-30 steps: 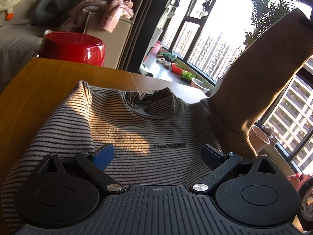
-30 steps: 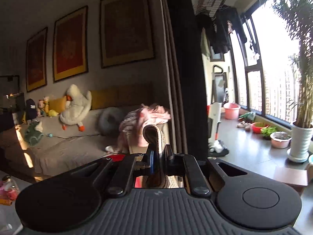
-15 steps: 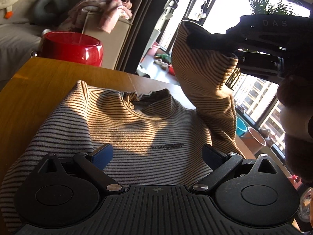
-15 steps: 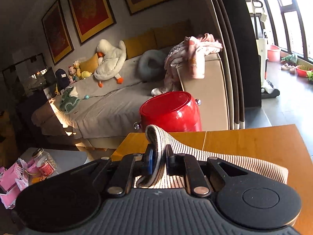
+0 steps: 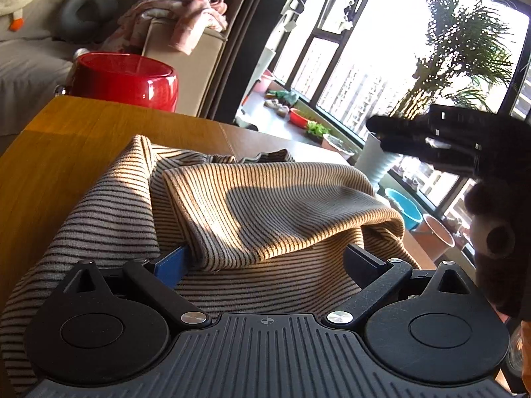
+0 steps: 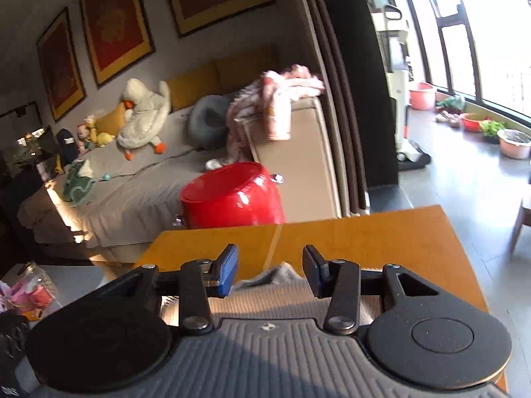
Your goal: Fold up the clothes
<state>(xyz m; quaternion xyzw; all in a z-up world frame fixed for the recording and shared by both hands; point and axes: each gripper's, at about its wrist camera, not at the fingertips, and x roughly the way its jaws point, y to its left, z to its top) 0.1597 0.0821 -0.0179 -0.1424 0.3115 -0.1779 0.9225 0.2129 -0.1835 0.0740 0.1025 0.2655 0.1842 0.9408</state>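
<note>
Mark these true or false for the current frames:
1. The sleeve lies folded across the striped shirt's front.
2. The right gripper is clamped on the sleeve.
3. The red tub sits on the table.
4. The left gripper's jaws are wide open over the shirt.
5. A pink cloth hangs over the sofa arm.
1. True. The sleeve lies across the chest of the striped shirt.
2. False. The right gripper stands open; its jaws have just been opening, with no fabric pinched between them.
3. False. The red tub stands beyond the far edge of the table, beside the sofa.
4. True. The left gripper is open, with the shirt under it.
5. True. The pink cloth drapes over the sofa arm.
</note>
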